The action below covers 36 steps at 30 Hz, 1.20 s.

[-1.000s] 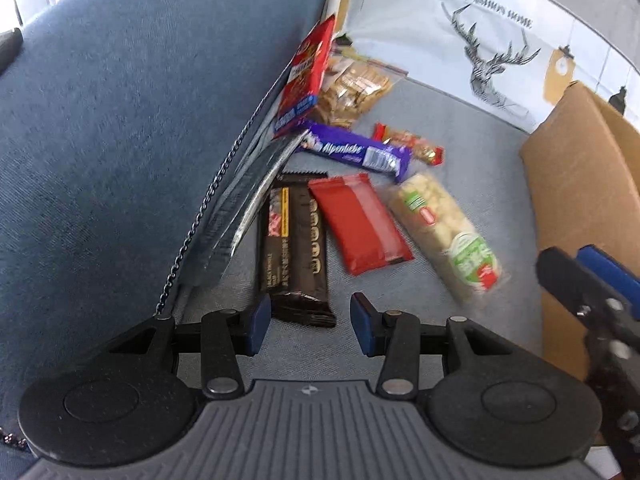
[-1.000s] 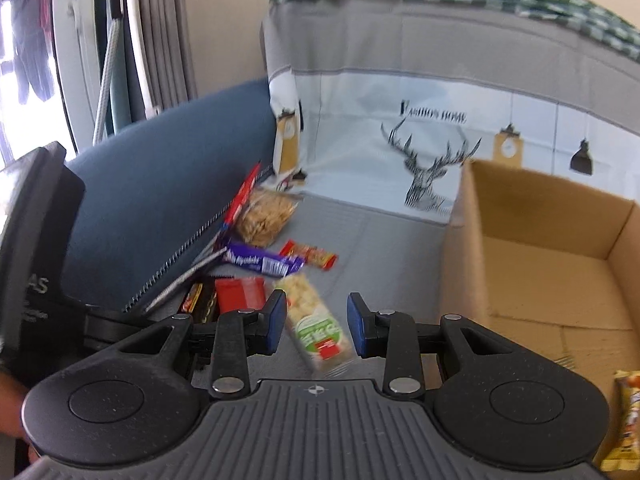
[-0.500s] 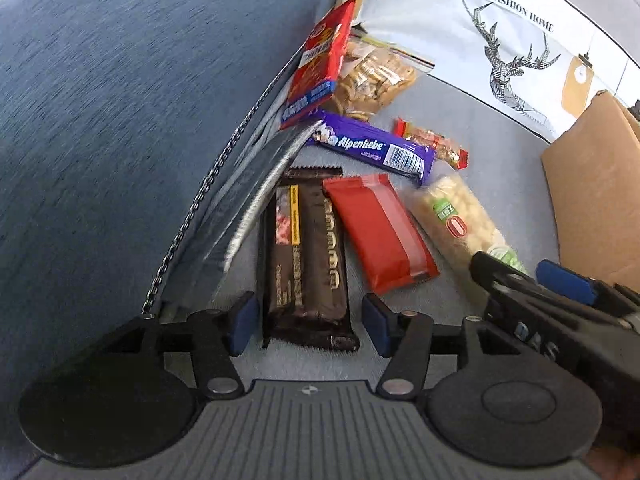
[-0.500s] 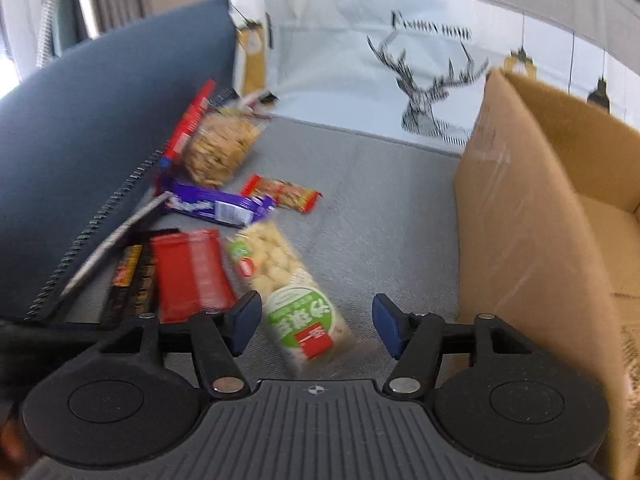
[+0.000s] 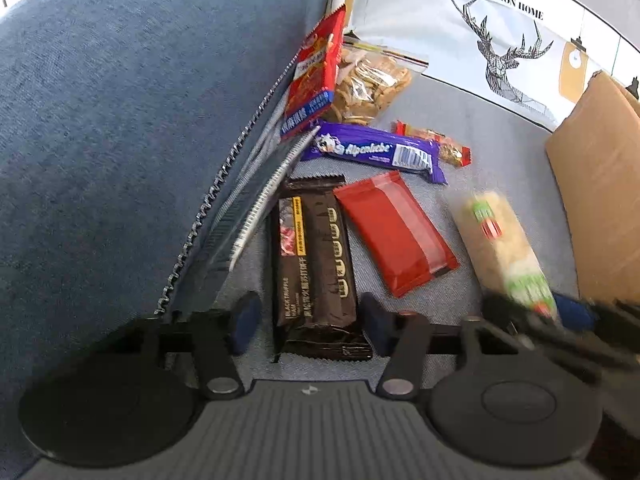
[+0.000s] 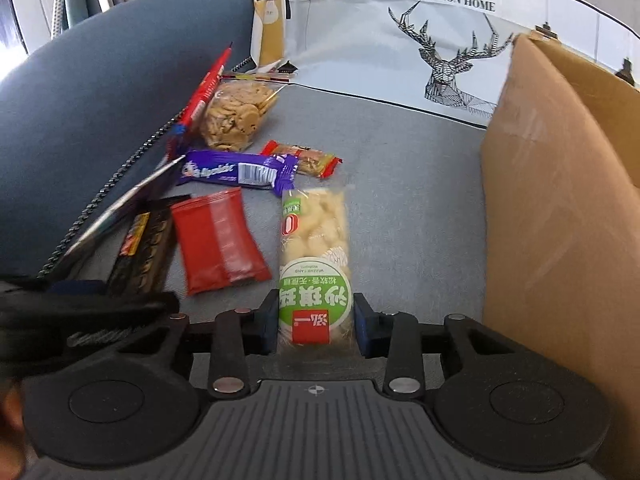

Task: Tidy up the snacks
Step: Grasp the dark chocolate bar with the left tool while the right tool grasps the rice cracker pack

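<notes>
While both grippers' jaws are closing, the left gripper [image 5: 306, 318] straddles the near end of a dark brown biscuit pack [image 5: 316, 268], its right pad at the wrapper's edge and its left pad a little clear of it; the right gripper [image 6: 316, 322] has its blue pads against the two sides of the green-labelled end of a clear rice-cracker pack [image 6: 314, 256]. Both packs lie flat on the grey sofa seat [image 6: 408, 208]. Relative to the rice-cracker pack: a plain red pouch [image 6: 218, 240] lies just to its left, with the brown biscuit pack beyond that; a purple Alpenliebe candy pack [image 6: 240, 172] lies just past its far end, and a small red-ended snack bar [image 6: 304, 158] lies beside that. Farther back and left, a clear bag of round crackers [image 6: 236, 114] rests near a red packet [image 5: 316, 76] propped against the blue sofa back [image 5: 120, 120]. To its right stands a cardboard box [image 6: 560, 208].
</notes>
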Tool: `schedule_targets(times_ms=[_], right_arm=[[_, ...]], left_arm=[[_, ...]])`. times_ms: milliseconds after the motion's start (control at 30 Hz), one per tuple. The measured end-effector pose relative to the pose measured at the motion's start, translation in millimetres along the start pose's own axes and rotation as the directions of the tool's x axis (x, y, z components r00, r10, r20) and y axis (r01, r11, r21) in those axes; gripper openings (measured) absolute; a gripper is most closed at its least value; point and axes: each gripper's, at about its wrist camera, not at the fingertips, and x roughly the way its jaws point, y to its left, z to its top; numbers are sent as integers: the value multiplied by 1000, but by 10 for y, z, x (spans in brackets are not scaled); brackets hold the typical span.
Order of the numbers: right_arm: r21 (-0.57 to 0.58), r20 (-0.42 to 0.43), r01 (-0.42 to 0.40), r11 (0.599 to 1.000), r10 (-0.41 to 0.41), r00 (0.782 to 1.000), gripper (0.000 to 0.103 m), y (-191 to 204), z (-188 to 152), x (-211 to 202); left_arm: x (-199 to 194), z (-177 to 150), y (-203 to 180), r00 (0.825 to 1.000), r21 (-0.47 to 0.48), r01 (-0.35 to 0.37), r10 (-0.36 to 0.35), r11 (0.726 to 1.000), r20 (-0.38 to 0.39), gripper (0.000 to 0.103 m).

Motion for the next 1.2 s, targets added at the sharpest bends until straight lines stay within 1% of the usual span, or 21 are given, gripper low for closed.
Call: schedule_targets(times_ms=[33, 133, 233, 300, 367, 400, 433, 500, 533, 600, 667, 700, 733, 800, 867, 933, 1200], right_arm=[[6, -5, -8, 1000, 8, 1000, 38, 0, -24, -67], [14, -16, -5, 1000, 6, 1000, 38, 32, -125, -306], [17, -36, -28, 999, 28, 999, 38, 60, -271, -495], [36, -48, -38, 999, 39, 998, 38, 62, -361, -586], [50, -61, -41, 998, 44, 997, 38, 67, -444, -636], [51, -71, -34, 998, 38, 997, 38, 71, -491, -650], [52, -83, -26, 998, 30, 996, 38, 84, -518, -653], [45, -82, -33, 998, 37, 996, 39, 105, -578, -673], [38, -79, -38, 999, 41, 996, 40, 111, -605, -682], [35, -77, -43, 998, 46, 996, 41, 109, -639, -684], [23, -40, -61, 998, 62, 997, 43, 108, -659, -701], [6, -26, -60, 998, 60, 998, 46, 105, -690, -697], [2, -24, -59, 998, 59, 998, 46, 92, -719, -687], [26, -52, -77, 997, 79, 996, 46, 66, -719, -632], [12, -32, -85, 996, 85, 996, 47, 78, -704, -644], [10, -34, -84, 996, 85, 996, 47, 64, -700, -628], [7, -36, -91, 996, 92, 995, 47, 61, -708, -599]], left_arm=[[-12, 0, 27, 1000, -12, 10, -10, 1000, 2, 43], [-46, -12, 158, 996, -84, 85, -86, 993, -8, 43], [-115, -59, 268, 986, -136, 162, -167, 977, -24, 43], [-161, -111, 305, 974, -145, 211, -220, 967, -48, 43], [-204, -169, 265, 963, -107, 242, -252, 964, -96, 43], [-225, -208, 209, 960, -68, 245, -252, 967, -121, 43], [-254, -228, 156, 963, -29, 233, -235, 972, -129, 43], [-302, -273, 66, 976, 38, 181, -174, 983, -131, 46], [-311, -281, 37, 979, 52, 164, -156, 985, -132, 46], [-320, -278, 1, 980, 55, 156, -148, 986, -130, 49], [-325, -260, -29, 981, 52, 149, -142, 987, -129, 49], [-326, -246, -33, 982, 53, 145, -137, 988, -130, 52], [-322, -240, -45, 983, 54, 140, -132, 989, -130, 53], [-303, -233, -83, 984, 61, 127, -118, 990, -134, 57], [-272, -218, -109, 984, 69, 115, -104, 991, -144, 57], [-229, -205, -132, 983, 73, 106, -94, 992, -155, 57], [-240, -205, -181, 985, 89, 97, -83, 991, -152, 58]])
